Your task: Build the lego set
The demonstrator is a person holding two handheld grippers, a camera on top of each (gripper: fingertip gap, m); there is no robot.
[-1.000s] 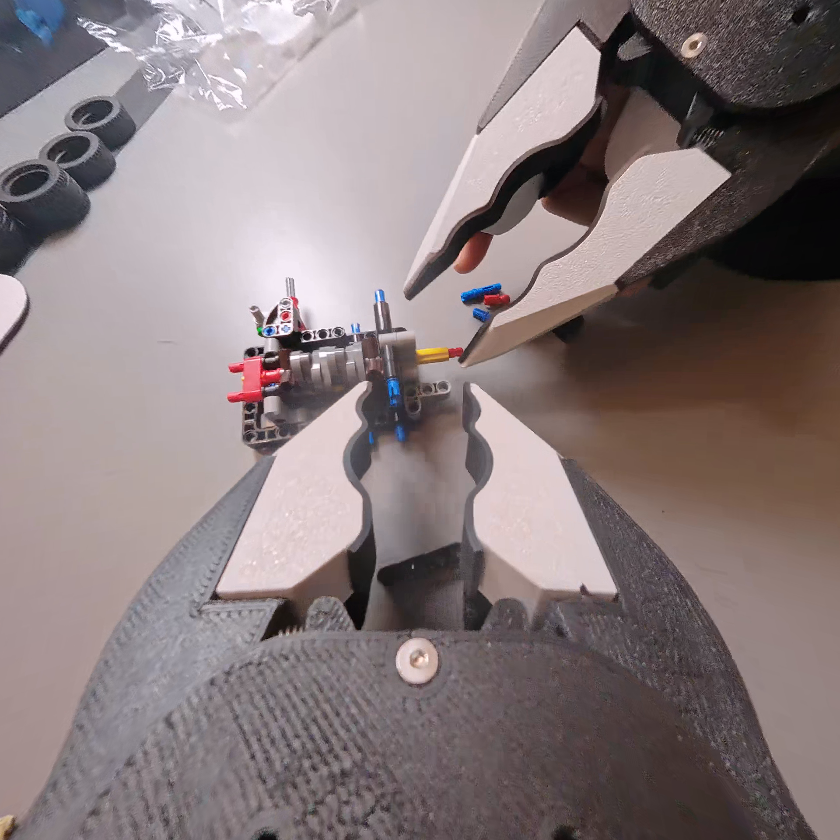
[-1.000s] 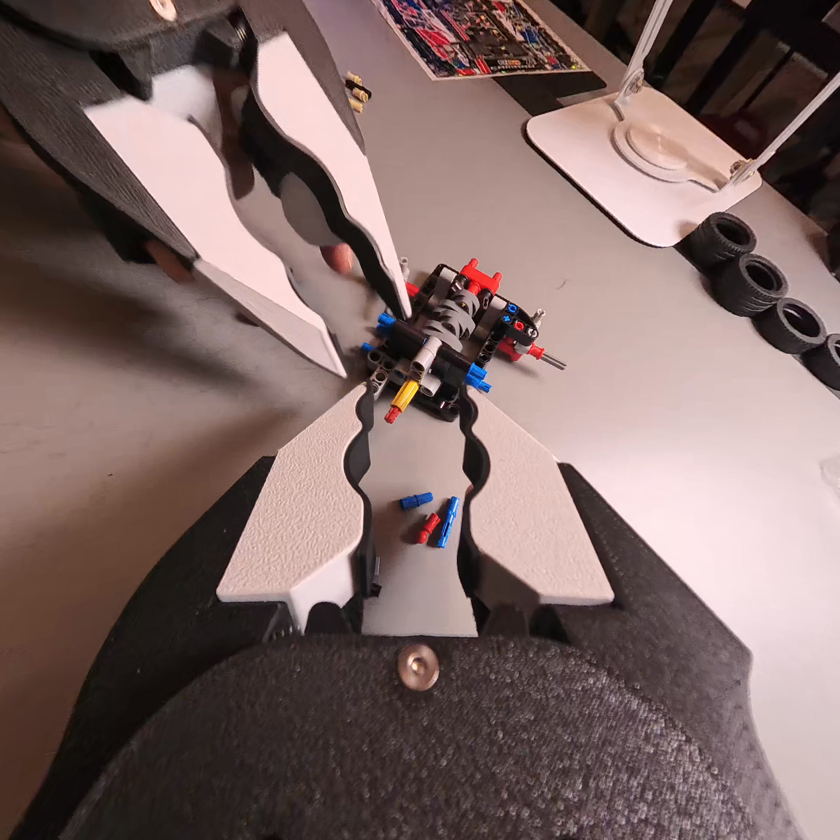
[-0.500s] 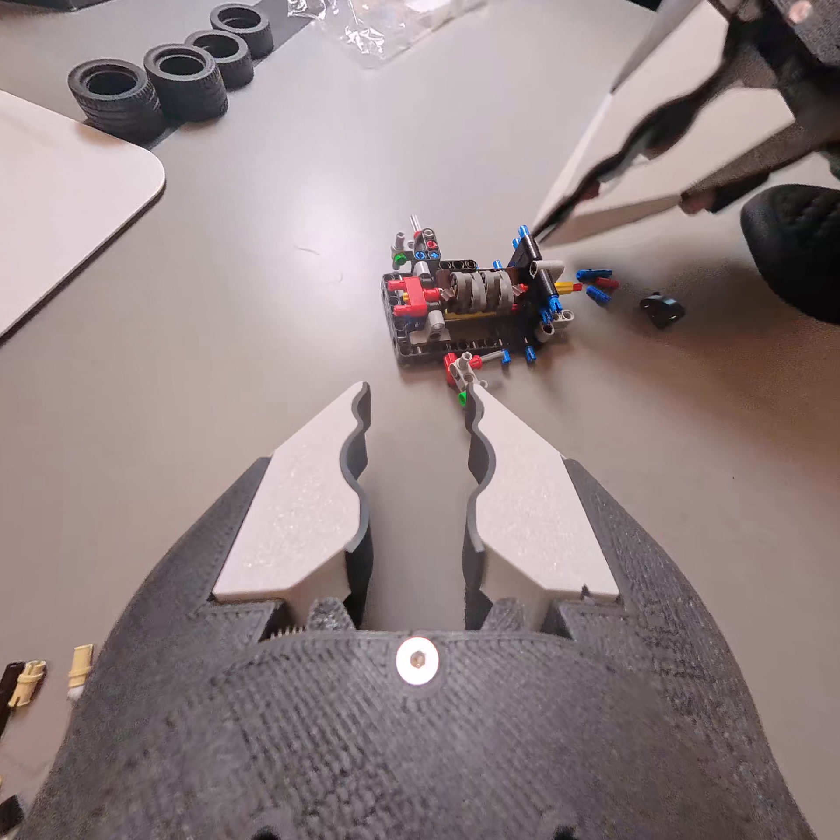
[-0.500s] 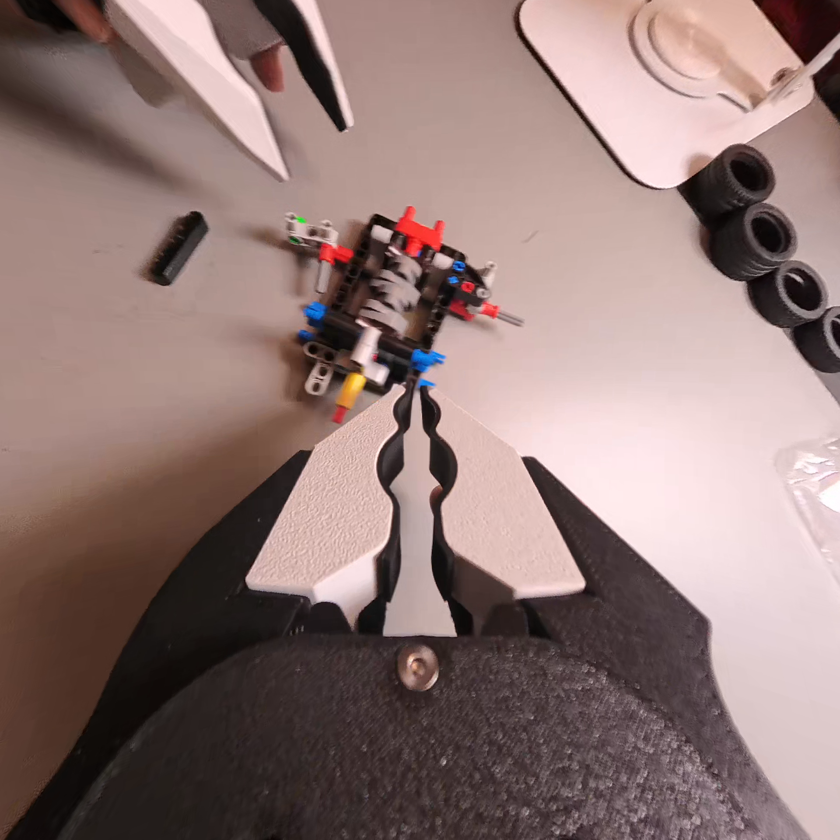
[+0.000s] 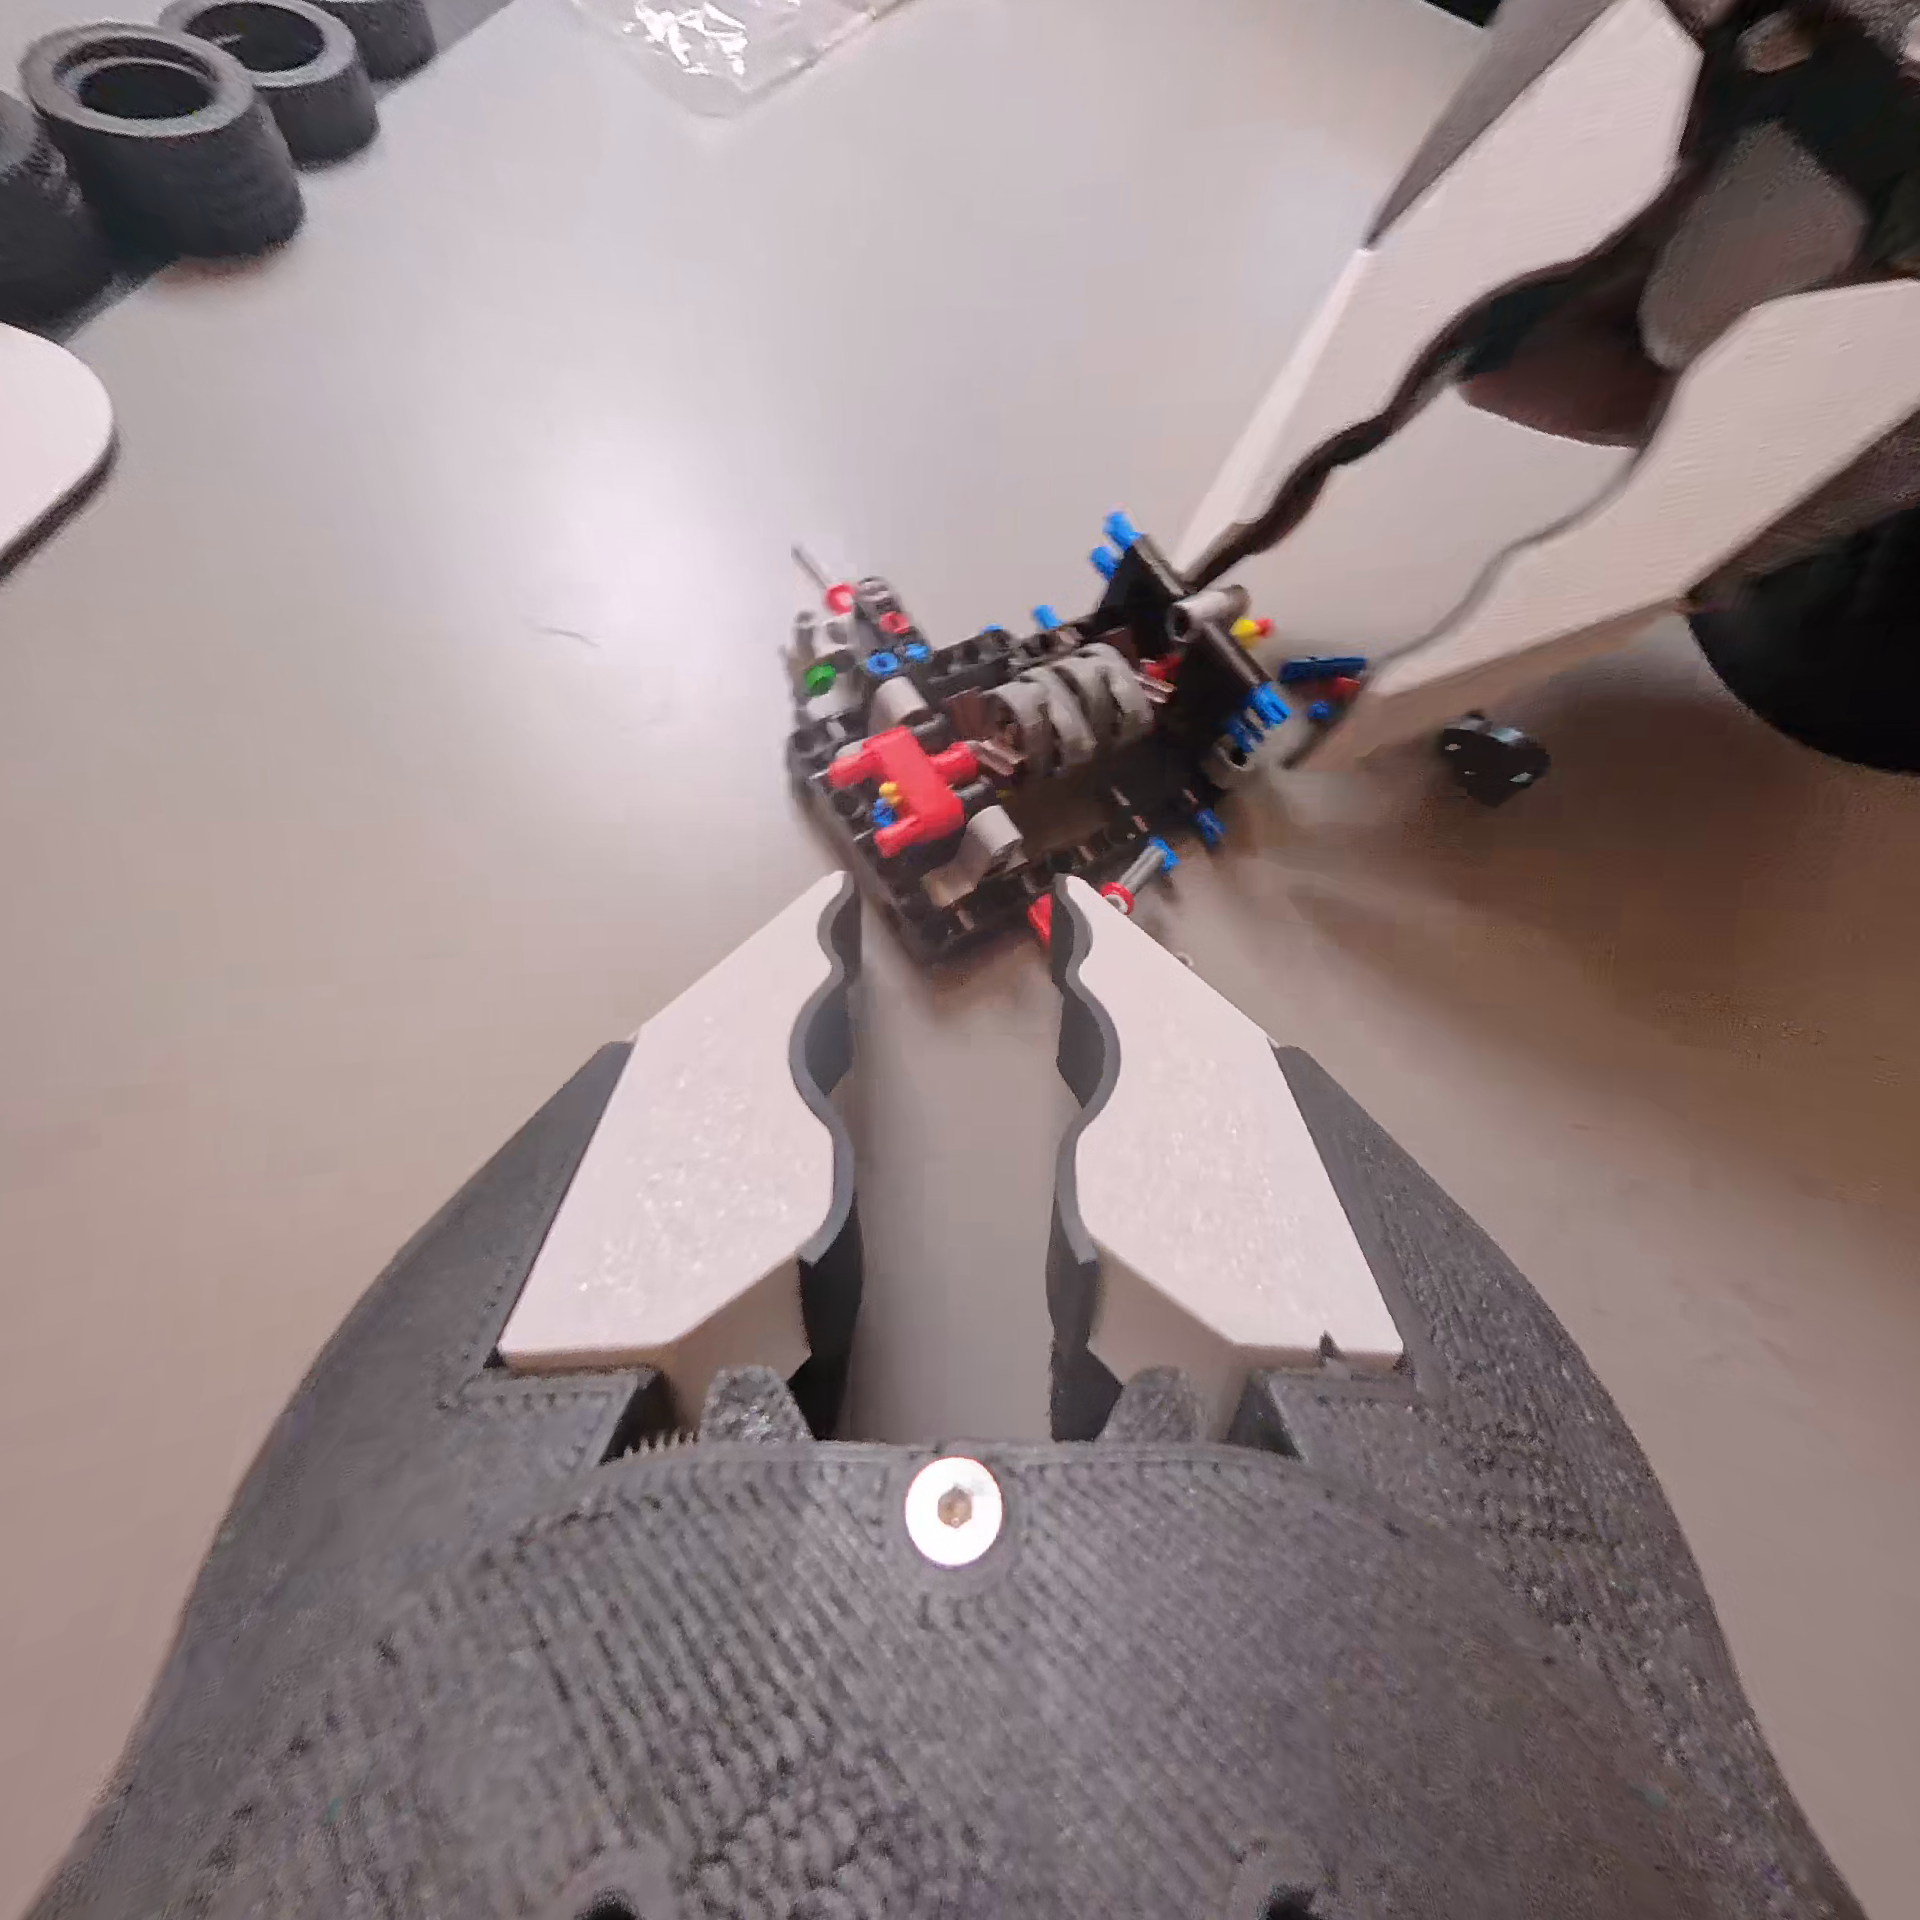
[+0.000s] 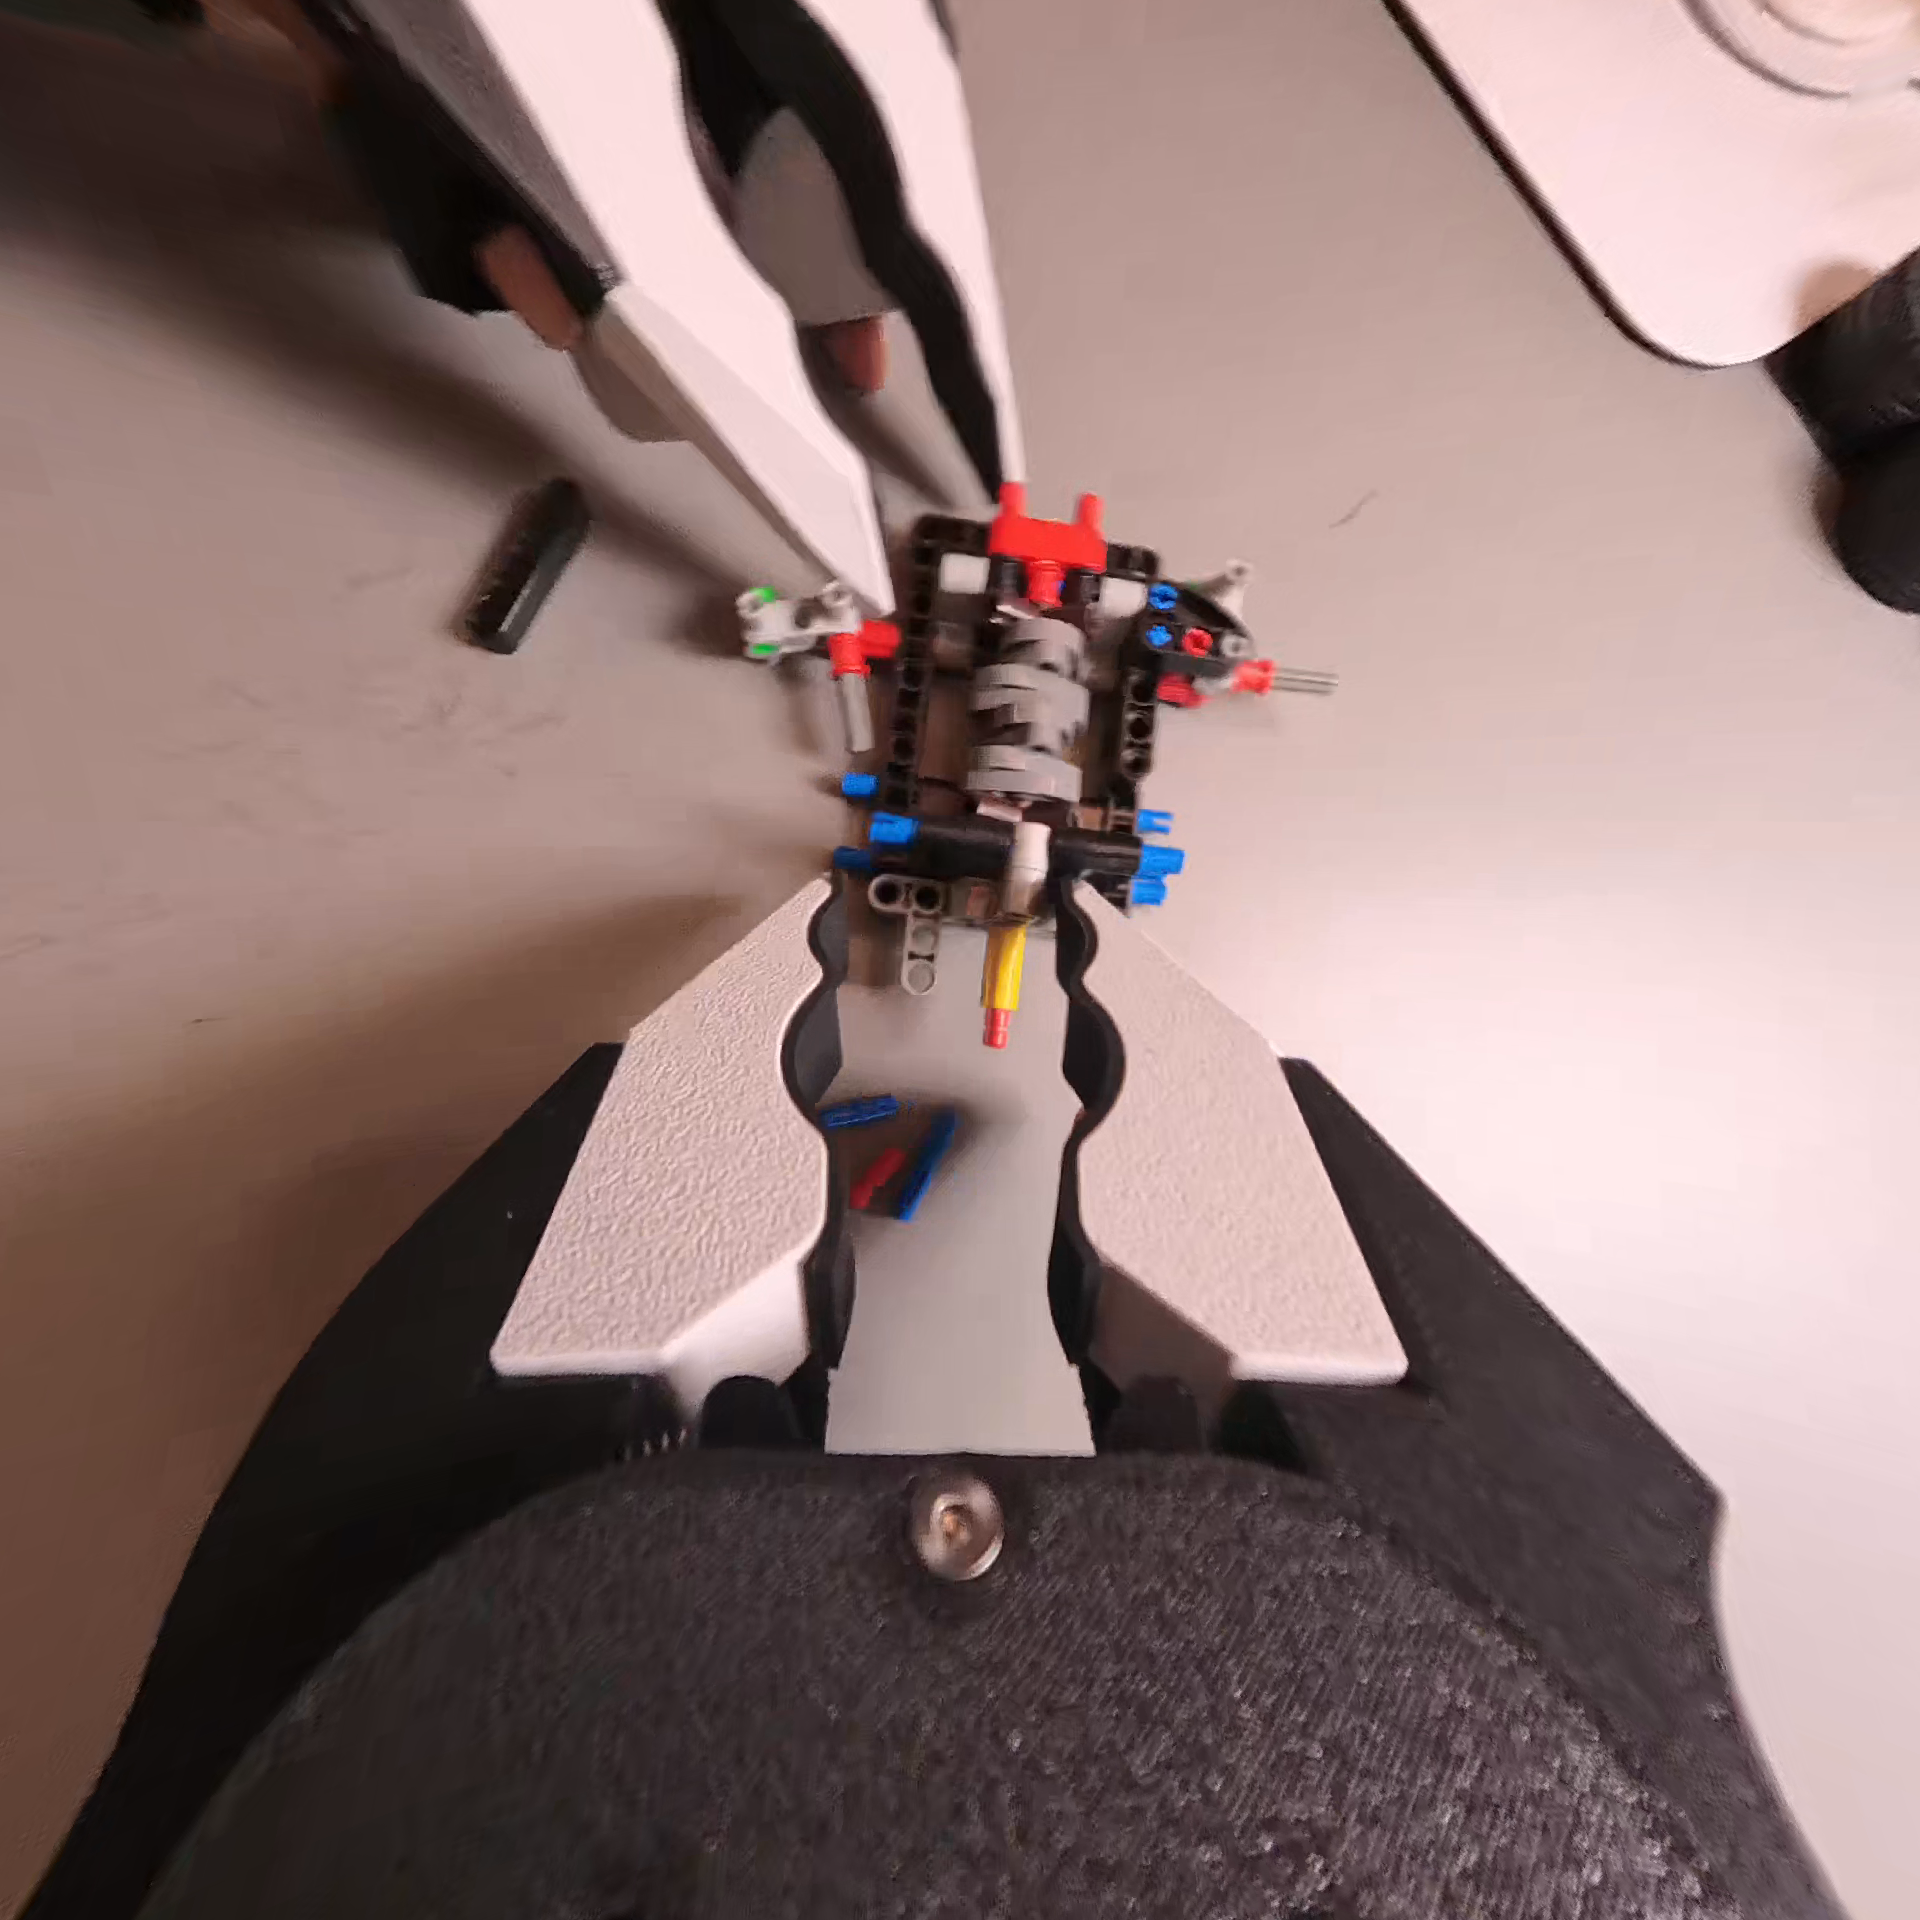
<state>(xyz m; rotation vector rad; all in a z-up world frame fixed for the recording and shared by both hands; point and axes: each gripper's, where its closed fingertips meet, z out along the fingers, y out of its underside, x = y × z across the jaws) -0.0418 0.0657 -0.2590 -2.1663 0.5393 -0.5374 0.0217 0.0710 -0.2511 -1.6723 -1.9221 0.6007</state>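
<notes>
The lego assembly, a black frame with grey gears, a red connector and blue pins, lies on the grey table; it also shows in the right wrist view. My left gripper is open, with its tips at the frame's corner by the red connector. My right gripper is open, with its tips on either side of the yellow axle end. In the left wrist view the right gripper straddles the far end of the assembly. Loose blue and red pins lie on the table between the right fingers.
Black tyres and a clear plastic bag lie at the far left. A white stand base is near the tyres. A black beam, a small grey piece with green and a small black part lie near the assembly.
My right gripper has opened from nearly shut and now straddles the yellow axle end. My left gripper has moved in to the frame's corner. The view is blurred by motion.
</notes>
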